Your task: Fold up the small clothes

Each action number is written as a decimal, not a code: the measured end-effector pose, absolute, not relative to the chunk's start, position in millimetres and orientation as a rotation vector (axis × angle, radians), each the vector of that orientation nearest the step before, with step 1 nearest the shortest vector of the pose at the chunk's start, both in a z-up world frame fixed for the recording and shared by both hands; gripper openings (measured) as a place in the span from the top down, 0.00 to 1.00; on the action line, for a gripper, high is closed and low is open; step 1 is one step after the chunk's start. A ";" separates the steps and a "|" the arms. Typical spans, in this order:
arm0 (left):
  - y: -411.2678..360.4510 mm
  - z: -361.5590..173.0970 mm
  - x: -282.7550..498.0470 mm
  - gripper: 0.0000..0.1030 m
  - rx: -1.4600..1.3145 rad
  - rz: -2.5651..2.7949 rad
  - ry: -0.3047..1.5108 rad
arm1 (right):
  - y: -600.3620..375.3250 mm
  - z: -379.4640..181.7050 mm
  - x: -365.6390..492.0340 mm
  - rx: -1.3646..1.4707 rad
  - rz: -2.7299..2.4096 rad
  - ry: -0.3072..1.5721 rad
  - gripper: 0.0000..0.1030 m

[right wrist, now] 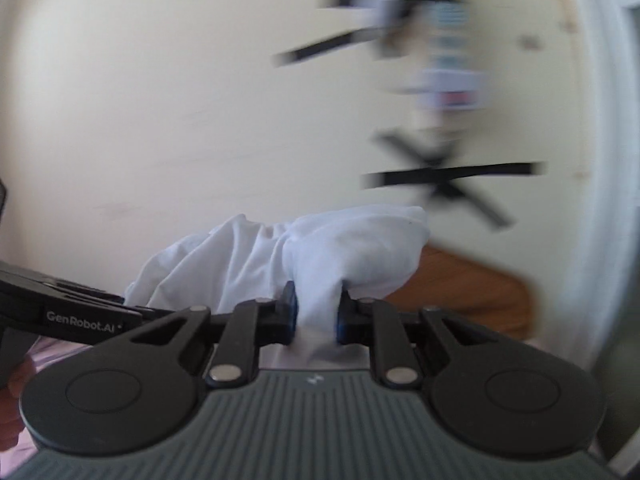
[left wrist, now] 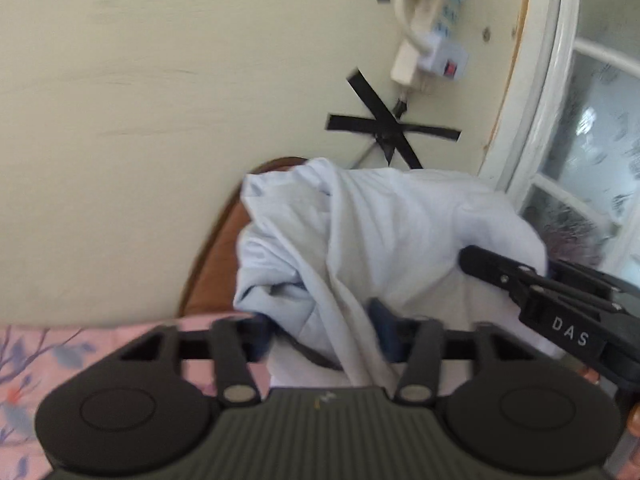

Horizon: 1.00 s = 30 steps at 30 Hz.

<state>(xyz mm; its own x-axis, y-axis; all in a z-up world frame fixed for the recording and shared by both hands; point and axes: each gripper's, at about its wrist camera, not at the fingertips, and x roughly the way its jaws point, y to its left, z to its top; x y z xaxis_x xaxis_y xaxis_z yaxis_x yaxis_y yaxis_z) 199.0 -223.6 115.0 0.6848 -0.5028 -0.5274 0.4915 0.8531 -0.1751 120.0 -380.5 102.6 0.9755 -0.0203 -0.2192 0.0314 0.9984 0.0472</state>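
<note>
A pale white-blue garment (left wrist: 360,232) is bunched up in front of a cream wall. In the left wrist view it hangs down between the blue pads of my left gripper (left wrist: 322,330), whose jaws stand wide apart. I see no pad pressing on the cloth. My right gripper (left wrist: 466,258) comes in from the right and bites the garment's right side. In the right wrist view my right gripper (right wrist: 316,314) is shut on a gathered fold of the garment (right wrist: 352,248). The left gripper's black body (right wrist: 80,314) lies at the left, with its tips hidden by cloth.
A cream wall carries black tape crosses (left wrist: 394,130) and a white power strip with a cable (left wrist: 432,40). A white window frame (left wrist: 560,80) stands at the right. A brown wooden board (left wrist: 218,264) rises behind the garment. A pink floral sheet (left wrist: 36,360) lies lower left.
</note>
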 end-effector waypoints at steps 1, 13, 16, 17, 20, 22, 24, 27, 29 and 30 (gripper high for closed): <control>-240.4 103.7 209.2 0.21 0.005 -0.498 0.624 | -397.9 91.7 134.2 0.026 -0.098 0.249 0.69; -227.5 39.9 107.8 0.19 0.279 -0.298 0.597 | -394.4 14.6 15.9 0.271 -0.213 0.222 0.37; -218.5 40.4 83.2 0.16 0.256 -0.290 0.614 | -366.4 8.2 -9.2 0.341 -0.195 0.230 0.36; -214.6 40.8 74.7 0.15 0.237 -0.291 0.619 | -358.4 6.5 -14.3 0.357 -0.194 0.231 0.36; -203.3 42.4 50.6 0.13 0.194 -0.299 0.629 | -339.7 5.3 -39.3 0.400 -0.197 0.222 0.36; -196.0 46.5 34.7 0.13 0.183 -0.303 0.626 | -330.3 7.8 -50.8 0.415 -0.199 0.218 0.36; -190.9 49.0 22.3 0.13 0.179 -0.306 0.620 | -321.6 12.2 -65.7 0.402 -0.208 0.212 0.36; -187.0 55.2 9.7 0.10 0.158 -0.317 0.603 | -312.5 21.6 -84.8 0.353 -0.223 0.185 0.35; -187.2 58.5 2.9 0.07 0.146 -0.327 0.592 | -309.1 26.4 -95.0 0.317 -0.238 0.159 0.31; -188.8 59.5 -0.6 0.06 0.147 -0.332 0.587 | -308.4 27.1 -98.1 0.302 -0.250 0.150 0.30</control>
